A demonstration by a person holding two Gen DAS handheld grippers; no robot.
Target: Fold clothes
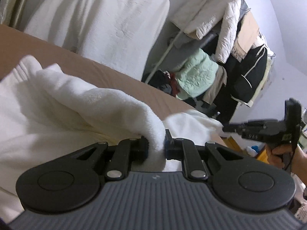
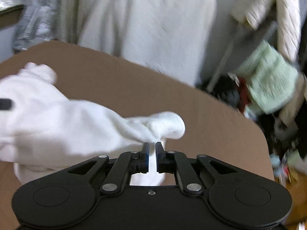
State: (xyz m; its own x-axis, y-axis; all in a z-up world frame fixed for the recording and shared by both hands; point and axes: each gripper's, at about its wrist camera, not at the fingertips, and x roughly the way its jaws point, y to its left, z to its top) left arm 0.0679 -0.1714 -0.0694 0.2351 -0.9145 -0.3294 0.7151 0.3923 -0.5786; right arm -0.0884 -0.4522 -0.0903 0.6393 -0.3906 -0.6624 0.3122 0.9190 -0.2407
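Observation:
A white fleece garment [image 1: 63,103] lies bunched over the brown table [image 1: 115,72]. My left gripper [image 1: 156,143] is shut on a thick fold of it, which bulges up between the fingers. In the right wrist view the same garment [image 2: 57,118] stretches in from the left and ends in a lump just past the fingertips. My right gripper [image 2: 152,145] has its jaws slightly apart, with a strip of the cloth lying in the gap; the pads do not seem to press it. The right gripper [image 1: 227,128] also shows at the garment's far corner, in a hand [image 1: 278,153].
A white cloth-draped shape [image 1: 99,13] stands behind the table. To the right is a rack [image 1: 220,44] hung with white, mint-green and black jackets. Clutter lies on the floor [image 2: 284,164] off the table's right edge [image 2: 257,128]. Bare brown tabletop [image 2: 211,118] shows right of the garment.

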